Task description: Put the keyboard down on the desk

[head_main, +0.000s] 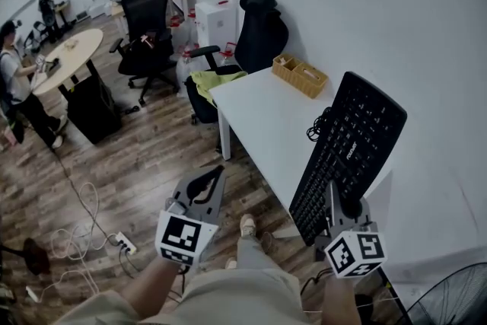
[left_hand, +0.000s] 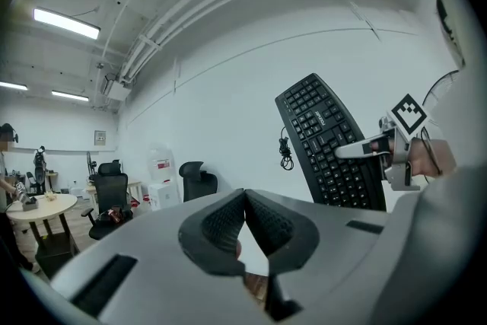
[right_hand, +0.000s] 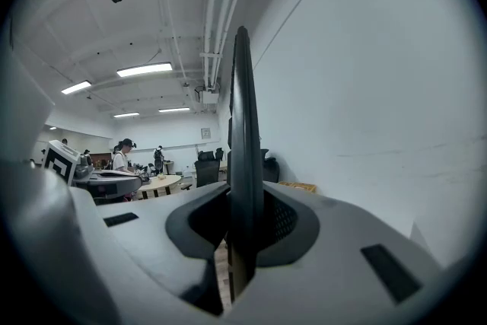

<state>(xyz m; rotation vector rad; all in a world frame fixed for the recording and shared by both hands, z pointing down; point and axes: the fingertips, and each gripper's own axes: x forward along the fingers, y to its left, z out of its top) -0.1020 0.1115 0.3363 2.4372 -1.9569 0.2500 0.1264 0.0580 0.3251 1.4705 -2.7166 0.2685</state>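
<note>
A black keyboard (head_main: 350, 148) hangs in the air over the right end of the white desk (head_main: 262, 118), tilted up on its long edge. My right gripper (head_main: 344, 211) is shut on its near edge; in the right gripper view the keyboard (right_hand: 242, 156) stands edge-on between the pads. Its coiled black cable (head_main: 316, 125) dangles above the desk top. My left gripper (head_main: 215, 176) is lower left, over the wooden floor, jaws shut with nothing between them. The left gripper view shows its tips (left_hand: 244, 198) touching and the keyboard (left_hand: 329, 142) at right.
A wicker basket (head_main: 300, 74) sits at the desk's far end by the white wall. A black office chair (head_main: 259, 38) with a yellow-green cloth stands behind the desk, a water dispenser (head_main: 216, 7) beyond it. A floor fan (head_main: 449, 301) is at bottom right. People stand by a round table (head_main: 68, 57).
</note>
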